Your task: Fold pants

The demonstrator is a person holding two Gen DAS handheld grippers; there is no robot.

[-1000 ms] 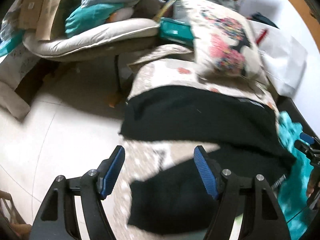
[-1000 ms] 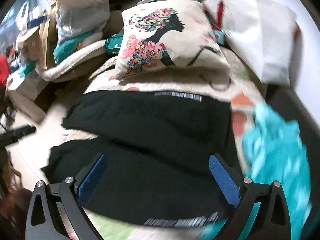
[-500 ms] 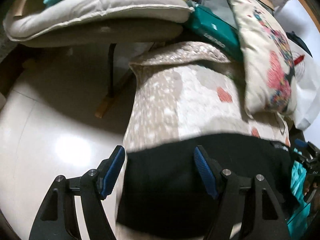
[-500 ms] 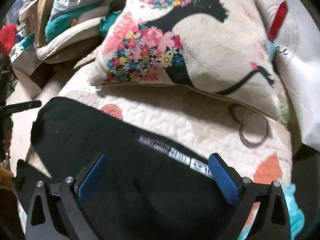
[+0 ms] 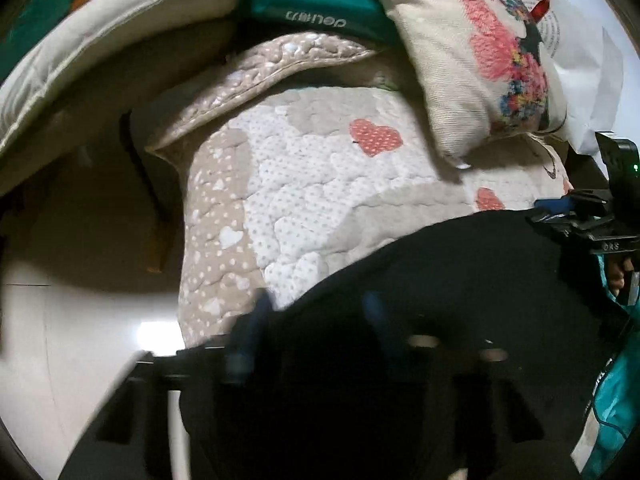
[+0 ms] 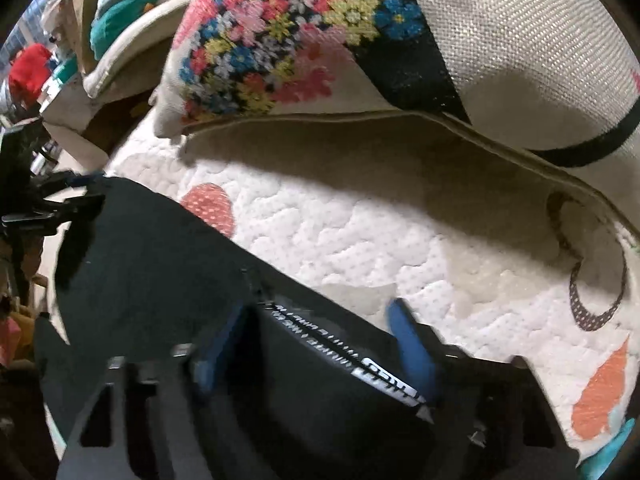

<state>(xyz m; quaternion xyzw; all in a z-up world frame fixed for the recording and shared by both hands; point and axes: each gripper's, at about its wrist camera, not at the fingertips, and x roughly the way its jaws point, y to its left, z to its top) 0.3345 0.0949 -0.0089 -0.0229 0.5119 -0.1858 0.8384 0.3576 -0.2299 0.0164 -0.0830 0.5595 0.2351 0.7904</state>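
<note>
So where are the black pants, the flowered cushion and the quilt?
black pants (image 6: 160, 264): right wrist view, plain black cloth.
flowered cushion (image 6: 280, 48): right wrist view, its stitched flowers.
quilt (image 5: 304, 184): left wrist view, white dotted patch.

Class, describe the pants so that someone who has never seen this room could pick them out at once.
Find the quilt with orange hearts, below the flowered cushion. The pants lie spread on its near part, with both grippers at their edge. They are the only plain black cloth there, with a white-lettered band along one edge.
</note>
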